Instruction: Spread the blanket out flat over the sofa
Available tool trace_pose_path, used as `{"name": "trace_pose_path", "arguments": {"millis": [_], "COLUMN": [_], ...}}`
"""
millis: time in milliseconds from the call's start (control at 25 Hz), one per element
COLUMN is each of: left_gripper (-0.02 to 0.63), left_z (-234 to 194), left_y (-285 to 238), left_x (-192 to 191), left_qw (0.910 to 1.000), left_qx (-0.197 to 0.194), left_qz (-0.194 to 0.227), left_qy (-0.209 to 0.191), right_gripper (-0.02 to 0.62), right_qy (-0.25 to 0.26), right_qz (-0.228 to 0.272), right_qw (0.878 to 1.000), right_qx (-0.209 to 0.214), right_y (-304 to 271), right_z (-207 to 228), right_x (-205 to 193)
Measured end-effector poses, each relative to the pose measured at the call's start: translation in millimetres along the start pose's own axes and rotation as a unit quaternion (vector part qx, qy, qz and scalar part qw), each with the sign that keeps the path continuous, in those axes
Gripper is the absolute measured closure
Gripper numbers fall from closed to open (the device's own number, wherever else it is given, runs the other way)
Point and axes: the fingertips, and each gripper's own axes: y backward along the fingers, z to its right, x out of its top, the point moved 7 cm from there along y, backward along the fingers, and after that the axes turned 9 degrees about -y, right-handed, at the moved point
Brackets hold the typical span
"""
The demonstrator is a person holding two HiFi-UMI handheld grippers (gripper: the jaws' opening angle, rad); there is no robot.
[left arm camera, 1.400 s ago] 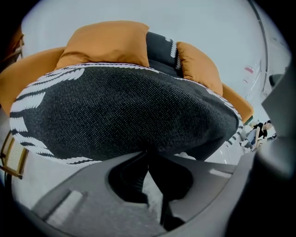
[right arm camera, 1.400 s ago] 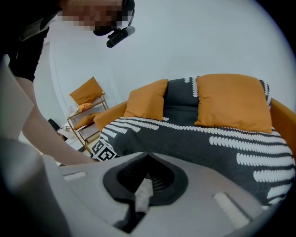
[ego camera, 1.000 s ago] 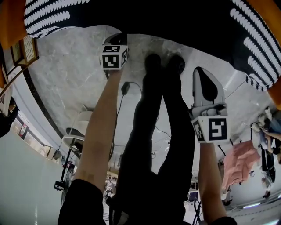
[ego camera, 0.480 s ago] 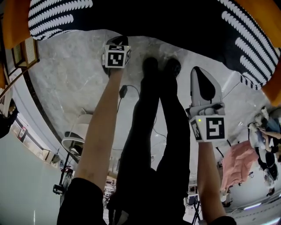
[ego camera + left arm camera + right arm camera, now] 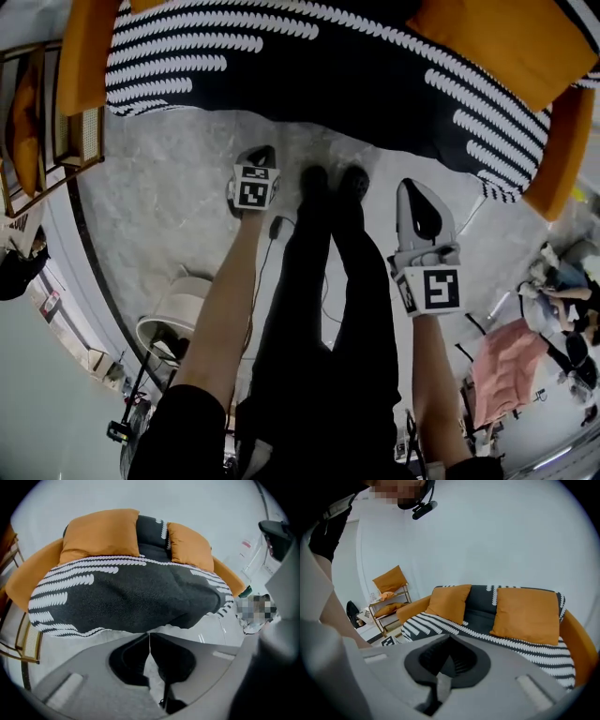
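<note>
blanket [image 5: 309,75]: black with white stripes, spread over orange sofa [image 5: 89,56] seat and backrest, hanging over sofa's front edge | orange cushions [image 5: 527,613]: two, on blanket against sofa's back | left gripper [image 5: 261,155]: in front of sofa, clear of blanket, jaws pressed together, empty | right gripper [image 5: 411,186]: in front of sofa, jaws pressed together, empty

One sofa [image 5: 577,637] carries one striped blanket [image 5: 436,623] and two orange cushions along its back edge: the left cushion [image 5: 449,603] and the right cushion [image 5: 526,613]. There are two grippers, the left gripper [image 5: 149,635] and the right gripper [image 5: 449,636], and one shelf rack [image 5: 82,139].
</note>
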Motion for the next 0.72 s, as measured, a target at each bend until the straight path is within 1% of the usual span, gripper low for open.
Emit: {"name": "trace_pose_path", "arguments": {"millis": [120,240,400,480,640,720], "left_gripper": [0.594,0.594,0.595,0.595,0.595,0.595], "left_z": [20.0,42.4,64.7,79.0,101.6,109.2], "left_y": [33.0,68.0,106.0,129.9,180.5,201.1], "left_x": [12.1,25.4,59.5,76.8,105.3,116.7], "left_qw": [0.9995,0.9968,0.9861,0.9815,0.9746,0.9706], "left_qx": [-0.011,-0.026,-0.048,-0.055,-0.065,-0.070], "left_qz": [0.010,0.024,0.065,0.087,0.126,0.144], "left_qy": [-0.026,-0.072,-0.145,-0.161,-0.173,-0.180], "right_gripper": [0.594,0.594,0.594,0.594,0.595,0.595], "right_qy": [0.006,0.004,0.009,0.002,-0.017,-0.028], "right_qz": [0.003,0.006,0.025,0.033,0.046,0.061], "right_qw": [1.000,1.000,0.999,0.999,0.999,0.998], "right_qx": [-0.008,-0.017,-0.031,-0.030,-0.022,-0.020], "right_y": [27.2,54.2,82.1,100.0,131.4,142.8], "right_z": [-1.2,-5.9,-11.4,-14.5,-24.5,-27.5], "right_x": [12.9,27.4,49.3,61.6,80.4,89.3]}}
